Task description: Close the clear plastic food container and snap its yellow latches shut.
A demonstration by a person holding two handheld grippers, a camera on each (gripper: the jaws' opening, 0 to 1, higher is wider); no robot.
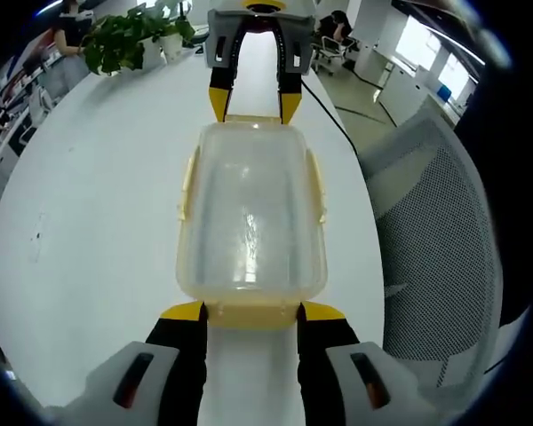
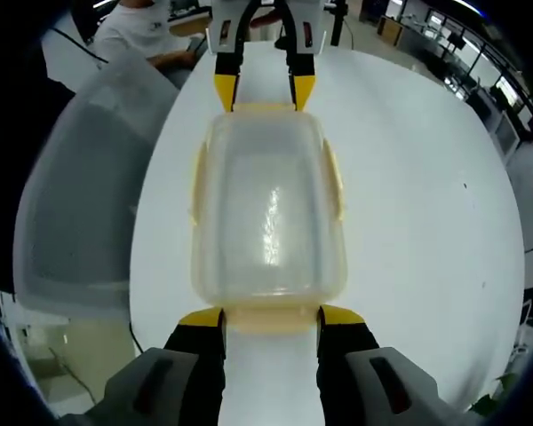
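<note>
A big white table (image 1: 98, 177) lay under everything. Off to the right of the left gripper (image 1: 252, 312) stood a grey mesh chair (image 1: 435, 222), and the same chair (image 2: 80, 186) sat to the left of the right gripper (image 2: 271, 318).

The clear plastic food container (image 1: 251, 209) rested flat on the table, right between the 2 grippers, with its lid on top. Yellow latches (image 1: 318, 182) ran along its long sides (they looked folded flat against the walls, but I could not tell if they were snapped).

The left gripper's 2 yellow-tipped jaws stood wide apart at the near short end of the box, 1 at each corner, with the end latch (image 1: 253, 313) between them. I could not tell if they touched it. The right gripper was open the same way at the other short end of the container (image 2: 268, 213), around that end's latch (image 2: 271, 318).

A small green plant (image 1: 129, 37) sat far ahead of the left gripper.
</note>
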